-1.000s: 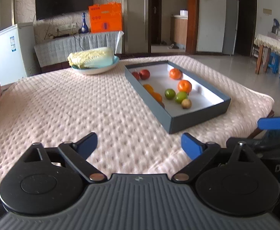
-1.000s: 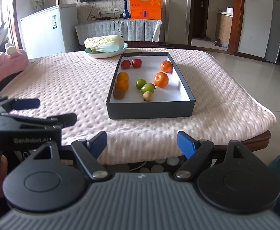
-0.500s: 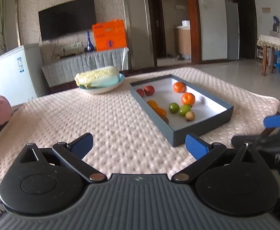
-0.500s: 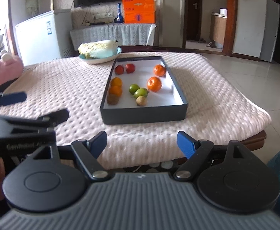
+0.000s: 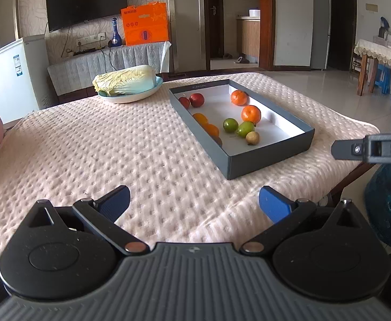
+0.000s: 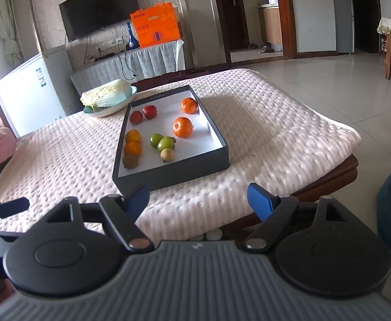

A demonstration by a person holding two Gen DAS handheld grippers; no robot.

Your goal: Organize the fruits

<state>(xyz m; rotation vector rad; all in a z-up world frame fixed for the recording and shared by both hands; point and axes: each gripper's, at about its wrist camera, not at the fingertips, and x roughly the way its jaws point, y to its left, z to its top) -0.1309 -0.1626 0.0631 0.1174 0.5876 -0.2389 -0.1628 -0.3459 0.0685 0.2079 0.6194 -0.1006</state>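
Right claw (image 6: 198, 196) rolled since earlier, both claws wide and empty, quilted table cover (image 5: 102, 144), tiled living-room floor (image 6: 329, 85)

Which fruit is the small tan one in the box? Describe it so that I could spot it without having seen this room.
On the quilted tablecloth lies a dark shallow box with a white floor. Among its fruit, find the two green fruits near the middle. The small tan fruit touches the nearer green one, towards the camera: dull, pale and smaller than the fuzzy brown kiwi at the left wall.

Open blanket (image 5: 110, 144) beside fruit box (image 5: 265, 157)
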